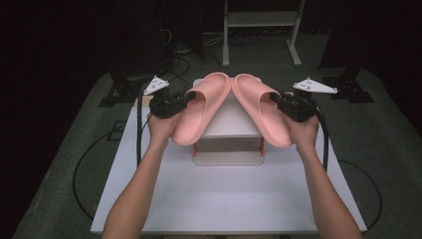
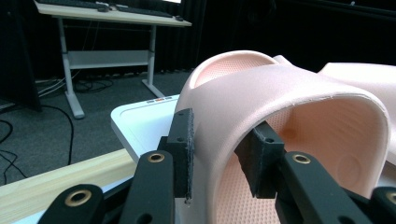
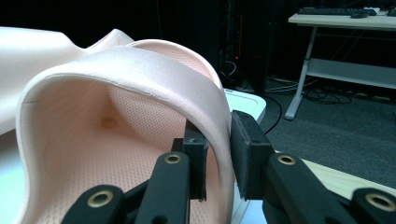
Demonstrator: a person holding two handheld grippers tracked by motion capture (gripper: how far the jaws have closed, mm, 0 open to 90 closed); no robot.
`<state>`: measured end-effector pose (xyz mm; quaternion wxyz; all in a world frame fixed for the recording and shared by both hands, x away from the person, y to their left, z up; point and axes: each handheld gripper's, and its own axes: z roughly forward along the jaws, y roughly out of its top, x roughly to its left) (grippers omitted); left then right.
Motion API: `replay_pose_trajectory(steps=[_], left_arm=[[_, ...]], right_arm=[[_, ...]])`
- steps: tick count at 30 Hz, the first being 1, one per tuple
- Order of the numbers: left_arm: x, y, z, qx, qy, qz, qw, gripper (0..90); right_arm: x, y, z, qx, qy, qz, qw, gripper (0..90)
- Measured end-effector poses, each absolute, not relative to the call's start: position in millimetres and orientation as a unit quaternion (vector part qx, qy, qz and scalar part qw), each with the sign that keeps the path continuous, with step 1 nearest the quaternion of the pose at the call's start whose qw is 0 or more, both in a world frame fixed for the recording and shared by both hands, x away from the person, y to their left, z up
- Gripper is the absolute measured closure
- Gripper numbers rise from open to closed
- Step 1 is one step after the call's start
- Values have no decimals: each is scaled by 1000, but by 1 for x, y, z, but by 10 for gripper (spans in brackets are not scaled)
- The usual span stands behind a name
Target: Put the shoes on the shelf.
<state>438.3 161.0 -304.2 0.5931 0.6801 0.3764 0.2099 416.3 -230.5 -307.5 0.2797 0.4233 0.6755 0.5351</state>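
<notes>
at the centre of the high view, two pink slippers are held up above a small white rack (image 1: 226,124) that stands on the white table (image 1: 224,199). left of centre, the left gripper (image 1: 188,98) clamps the strap of the left slipper (image 1: 199,112); right of centre, the right gripper (image 1: 275,99) clamps the strap of the right slipper (image 1: 261,109). the two slippers tilt outward toward the lower part of the frame, and their far ends touch near the upper middle, above the rack's back edge.

along the bottom of the left gripper view, the left gripper (image 2: 219,149) has one black jaw outside the strap and the other inside it, pressed onto the left slipper (image 2: 261,98); the other slipper shows at the right edge of that frame. low in the right gripper view, the right gripper (image 3: 219,156) pinches the strap edge of the right slipper (image 3: 116,116) the same way. a desk (image 3: 345,21) stands in the upper right of that frame.
</notes>
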Motion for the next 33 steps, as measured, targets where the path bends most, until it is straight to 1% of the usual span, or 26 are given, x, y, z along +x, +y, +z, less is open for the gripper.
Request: replay_pose_trajectory(steps=[16,33], left_arm=[[446,159,-306,667,396,204,598,618],[451,151,-306,662,408,190,600,575]], right_arm=[[426,-216,-304,435,670,534,277,726],[429,-213,-304,453,661,533,270,710]])
